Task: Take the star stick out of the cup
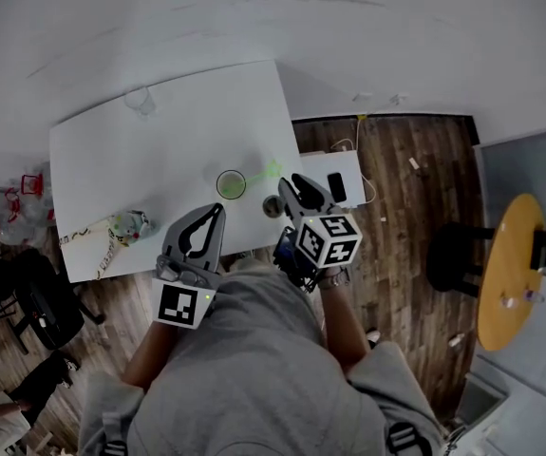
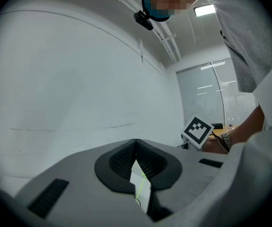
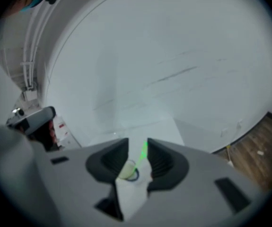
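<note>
No word, number or brand can be read in any view. The only signs are black-and-white square markers. One faces up on the cube [image 1: 181, 304] of the left claw [image 1: 218, 211]. Two more sit on adjoining faces of the cube [image 1: 329, 239] of the right claw [image 1: 290, 184], and the left gripper view catches one marker [image 2: 197, 130] of that same cube. The red-and-white packs [image 1: 28, 186] left of the bench [image 1: 111, 150] carry print too small to read
</note>
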Available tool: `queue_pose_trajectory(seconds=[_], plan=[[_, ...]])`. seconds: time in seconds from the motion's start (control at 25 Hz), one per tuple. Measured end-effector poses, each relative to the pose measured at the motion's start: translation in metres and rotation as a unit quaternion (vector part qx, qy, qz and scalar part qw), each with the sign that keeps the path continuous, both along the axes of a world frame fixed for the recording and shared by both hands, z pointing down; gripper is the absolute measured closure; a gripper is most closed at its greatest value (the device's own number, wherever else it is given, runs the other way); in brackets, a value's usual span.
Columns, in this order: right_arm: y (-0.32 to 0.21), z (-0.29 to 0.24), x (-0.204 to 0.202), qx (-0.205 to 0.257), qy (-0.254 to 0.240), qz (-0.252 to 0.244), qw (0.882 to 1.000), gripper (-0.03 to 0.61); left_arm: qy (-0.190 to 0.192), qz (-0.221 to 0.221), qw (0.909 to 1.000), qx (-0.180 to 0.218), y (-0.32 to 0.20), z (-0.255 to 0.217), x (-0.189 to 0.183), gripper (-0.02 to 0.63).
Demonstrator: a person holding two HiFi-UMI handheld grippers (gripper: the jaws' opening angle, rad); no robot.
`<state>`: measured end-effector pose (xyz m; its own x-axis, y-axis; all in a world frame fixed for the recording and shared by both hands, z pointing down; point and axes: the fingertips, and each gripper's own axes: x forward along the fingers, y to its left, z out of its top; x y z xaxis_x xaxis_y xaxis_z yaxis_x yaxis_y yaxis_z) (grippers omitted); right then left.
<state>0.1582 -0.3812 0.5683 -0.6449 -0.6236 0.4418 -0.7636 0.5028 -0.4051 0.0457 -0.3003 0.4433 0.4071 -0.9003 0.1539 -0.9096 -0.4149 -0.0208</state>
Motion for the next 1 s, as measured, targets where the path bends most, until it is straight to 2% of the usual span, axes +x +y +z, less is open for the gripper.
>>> queue_pose_trajectory(seconds=[0.08, 0.52, 1.0], plan=[[-0.004, 0.008, -0.002, -0.017, -0.003, -0.005, 1.0, 0.419, 0.001, -0.005, 1.0, -0.004, -0.002, 0.002, -0.001, 0.578], [-0.019, 0.043, -0.016, -0.076, -0.026, -0.014, 0.997, 0.419, -0.002, -0.041, 0.9989, -0.023, -0.002, 0.013, -0.017, 0.578], [-0.028, 0.062, -0.03, -0.105, -0.044, -0.01, 0.993, 0.463, -0.008, -0.074, 0.9968, -0.029, 0.004, 0.019, -0.038, 0.58]])
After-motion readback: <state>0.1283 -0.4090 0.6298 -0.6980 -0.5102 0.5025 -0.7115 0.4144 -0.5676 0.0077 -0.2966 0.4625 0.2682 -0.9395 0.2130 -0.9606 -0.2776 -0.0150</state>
